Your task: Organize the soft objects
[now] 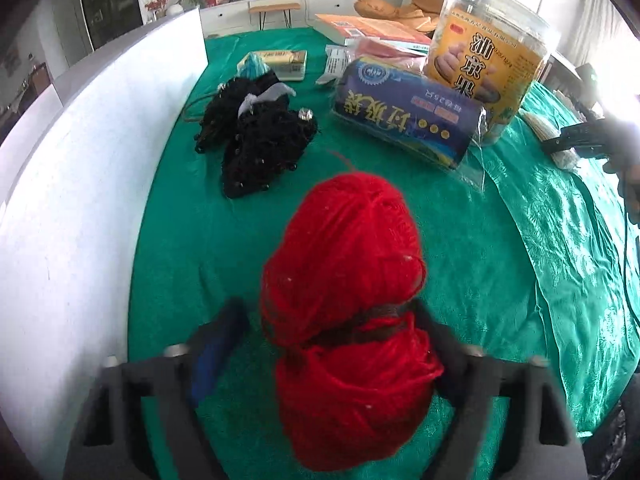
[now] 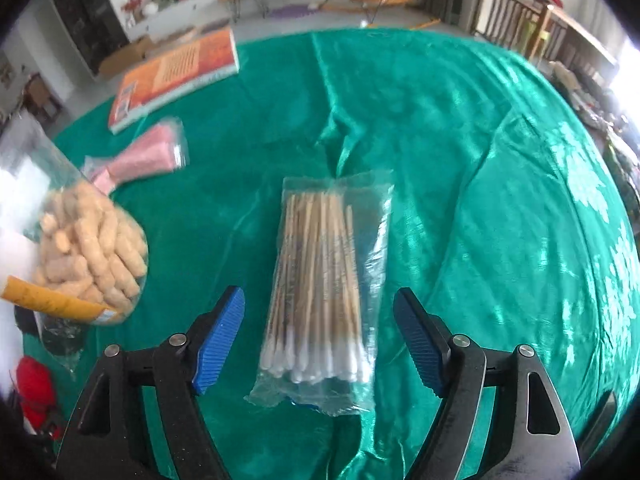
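A red yarn ball with a dark band lies between the fingers of my left gripper on the green cloth; the left finger stands apart from it, so the jaws are open around it. It also shows small in the right wrist view. A black beaded fabric pile lies farther ahead. My right gripper is open, its blue pads on either side of a clear bag of cotton swabs lying on the cloth.
A white wall stands at the left. A blue packet, a snack jar, an orange book and a pink packet lie on the green tablecloth.
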Demonstrator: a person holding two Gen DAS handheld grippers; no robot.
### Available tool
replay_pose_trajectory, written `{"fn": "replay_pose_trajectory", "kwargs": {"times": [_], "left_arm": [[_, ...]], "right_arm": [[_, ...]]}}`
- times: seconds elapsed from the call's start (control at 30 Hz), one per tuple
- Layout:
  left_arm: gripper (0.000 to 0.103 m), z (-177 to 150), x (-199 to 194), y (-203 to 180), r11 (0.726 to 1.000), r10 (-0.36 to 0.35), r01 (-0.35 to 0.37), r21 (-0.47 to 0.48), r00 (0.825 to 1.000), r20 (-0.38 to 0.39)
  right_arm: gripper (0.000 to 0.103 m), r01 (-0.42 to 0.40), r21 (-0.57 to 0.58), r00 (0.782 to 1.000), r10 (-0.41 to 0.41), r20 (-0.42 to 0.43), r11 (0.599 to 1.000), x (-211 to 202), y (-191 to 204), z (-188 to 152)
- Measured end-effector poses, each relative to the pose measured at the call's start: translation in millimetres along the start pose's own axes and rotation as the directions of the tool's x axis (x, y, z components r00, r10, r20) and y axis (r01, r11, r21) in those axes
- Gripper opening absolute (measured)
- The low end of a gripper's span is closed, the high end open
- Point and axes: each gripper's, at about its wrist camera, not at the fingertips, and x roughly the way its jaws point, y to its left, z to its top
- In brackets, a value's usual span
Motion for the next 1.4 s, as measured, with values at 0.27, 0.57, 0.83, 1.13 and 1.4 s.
{"fn": "replay_pose_trajectory", "kwargs": {"times": [0.27, 0.57, 0.83, 1.13, 1.4], "left_arm": [[0.042, 35, -53, 37, 0.970, -0.172, 0.188, -0.156, 0.979, 0.108], [0.043, 41, -151, 150, 0.951, 0.028, 0.050, -0.304, 0.969, 0.245], [0.095, 3, -177, 226, 0.871, 0.320, -0.201, -0.448, 0.925, 0.207], [0.095, 10, -157, 137, 0.953, -0.043, 0.131, -0.272, 0.951, 0.305], [0.095, 14, -56, -1, 0.982, -0.185, 0.189, -0.007, 0.970, 0.160]], "right_arm": [[0.028, -0.039, 0.076, 0.965, 0.018, 0.261, 0.996, -97, 5, 16], [0.028, -0.238, -0.329, 0.875, 0.349, 0.336, 0.914, -227, 207, 1], [0.080, -0.634, -0.429, 0.707, 0.707, 0.016, 0.643, -212, 379, -53], [0.079, -0.267, -0.332, 0.859, 0.379, 0.343, 0.905, -167, 271, -123], [0.079, 0.070, 0.116, 0.948, -0.102, 0.301, 0.991, -52, 107, -172]]}}
